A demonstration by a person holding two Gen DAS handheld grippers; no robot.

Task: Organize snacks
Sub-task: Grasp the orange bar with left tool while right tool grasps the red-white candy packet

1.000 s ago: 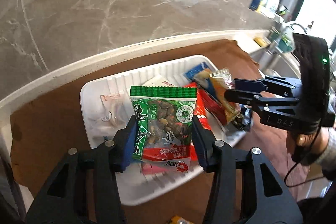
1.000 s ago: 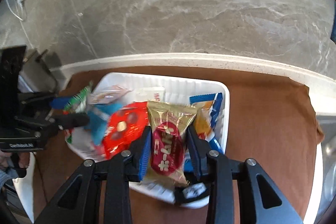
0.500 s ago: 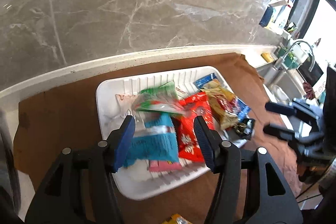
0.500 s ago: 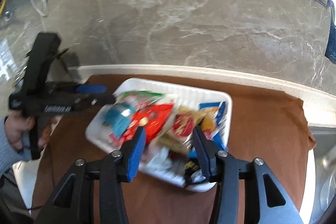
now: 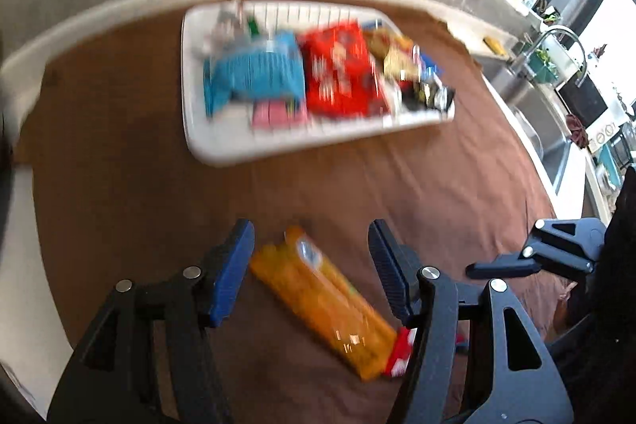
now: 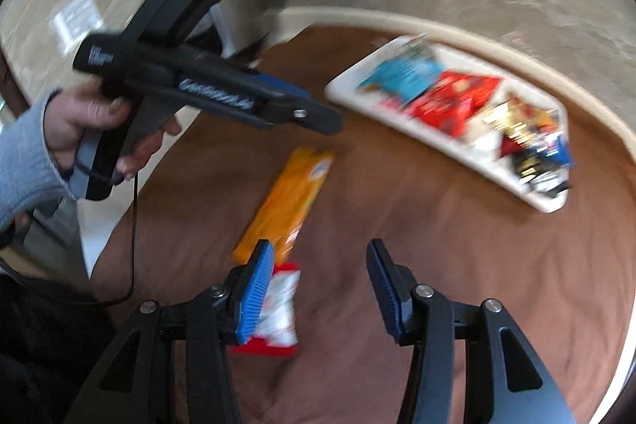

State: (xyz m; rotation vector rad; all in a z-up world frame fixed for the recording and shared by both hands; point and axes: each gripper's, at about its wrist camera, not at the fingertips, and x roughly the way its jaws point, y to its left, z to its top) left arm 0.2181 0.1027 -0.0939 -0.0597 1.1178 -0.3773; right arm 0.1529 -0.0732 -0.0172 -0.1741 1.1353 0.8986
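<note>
Left wrist view: my left gripper [image 5: 310, 265] hangs spread, empty, over the orange packet [image 5: 324, 301]; my right gripper [image 6: 320, 281], likewise spread, holds nothing.

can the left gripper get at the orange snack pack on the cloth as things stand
Probably yes. The left gripper hangs over the orange pack with open, empty jaws framing its upper end, and nothing lies between them. The red and white packet overlaps only its far end, near the right gripper.
</note>
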